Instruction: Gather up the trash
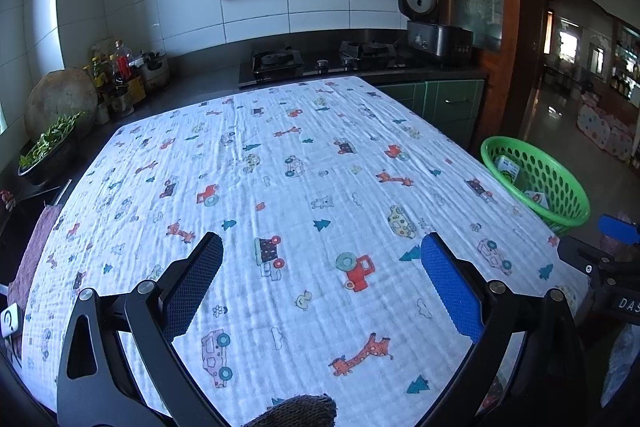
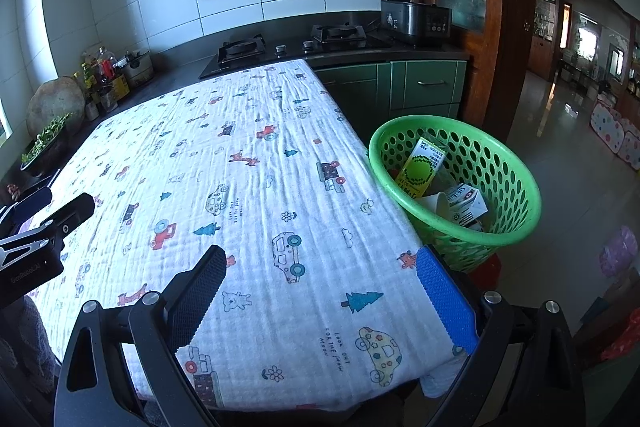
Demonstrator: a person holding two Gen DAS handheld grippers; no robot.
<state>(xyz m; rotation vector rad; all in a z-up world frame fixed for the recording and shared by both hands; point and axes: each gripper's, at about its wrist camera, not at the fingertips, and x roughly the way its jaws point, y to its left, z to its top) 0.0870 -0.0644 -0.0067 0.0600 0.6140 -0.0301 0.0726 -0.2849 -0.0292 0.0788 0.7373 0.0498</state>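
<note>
A green perforated basket (image 2: 516, 183) stands off the table's right edge. Inside it lie a yellow-green drink carton (image 2: 424, 167), a white paper cup (image 2: 438, 205) and a white carton (image 2: 468, 205). In the left wrist view the same basket (image 1: 560, 187) shows at the right with cartons in it. My left gripper (image 1: 322, 247) hovers open over the printed cloth (image 1: 304, 163), nothing between its fingers. My right gripper (image 2: 320, 259) is open too, above the cloth (image 2: 248, 155) near the table's right front corner, left of the basket.
A gas hob (image 2: 296, 45) and a rice cooker with its lid up (image 2: 412, 3) sit on the counter beyond the table. Bottles and jars (image 1: 120, 71) and a bowl of greens (image 1: 48, 147) stand at the left. Green cabinets (image 2: 420, 87) and a doorway lie at the right.
</note>
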